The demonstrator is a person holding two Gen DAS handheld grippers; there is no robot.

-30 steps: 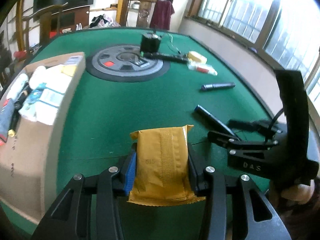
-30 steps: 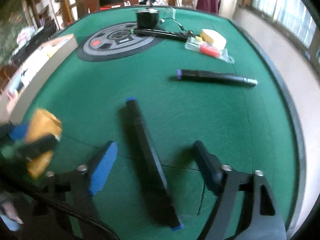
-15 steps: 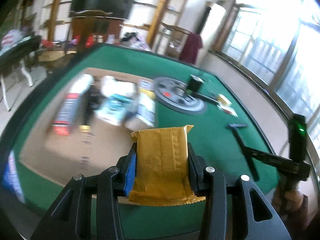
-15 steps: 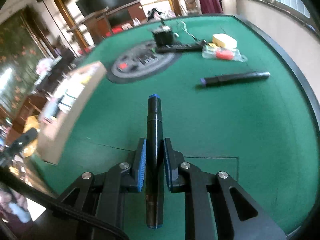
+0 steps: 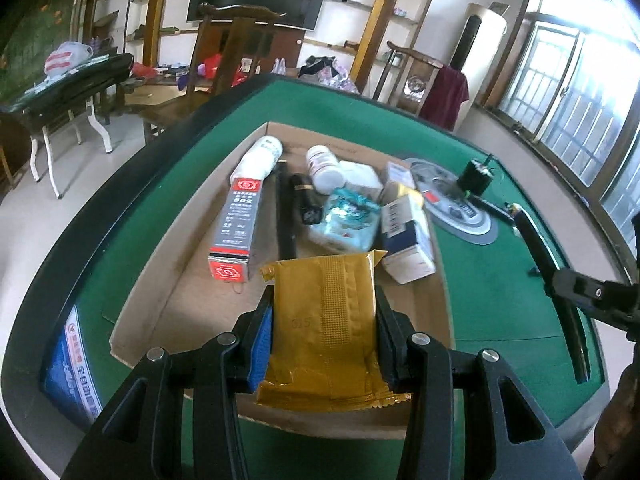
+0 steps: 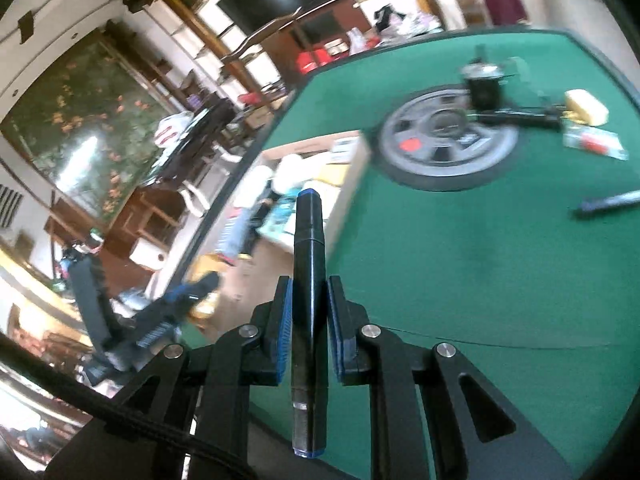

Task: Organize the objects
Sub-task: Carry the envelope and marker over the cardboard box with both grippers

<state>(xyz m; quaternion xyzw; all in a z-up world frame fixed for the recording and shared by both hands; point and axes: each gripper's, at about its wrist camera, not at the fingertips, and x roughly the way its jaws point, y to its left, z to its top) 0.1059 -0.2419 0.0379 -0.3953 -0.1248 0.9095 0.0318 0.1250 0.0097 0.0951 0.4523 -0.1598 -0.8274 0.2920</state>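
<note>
My left gripper [image 5: 324, 320] is shut on a yellow foil packet [image 5: 326, 320] and holds it over the near end of an open cardboard box [image 5: 160, 276] on the green table. The box holds a grey-and-red carton [image 5: 237, 224], a white bottle [image 5: 325, 164], a teal pouch [image 5: 346, 220], white cartons and black pens. My right gripper [image 6: 307, 320] is shut on a black marker with blue caps [image 6: 307, 280] and holds it above the table, pointing toward the box [image 6: 348, 176]. The right gripper with its marker [image 5: 548, 264] shows at the right of the left wrist view.
A grey round disc [image 6: 444, 136] lies mid-table with a black cylinder [image 6: 484, 84] and a black bar behind it. A yellow block [image 6: 586, 108], a clear packet with red contents [image 6: 596, 142] and another dark marker [image 6: 612, 202] lie at the right. Chairs stand beyond the table.
My left gripper has swung left with the packet, from over the bare felt to over the box. My right gripper closed on the black marker, lifted it and turned toward the box.
</note>
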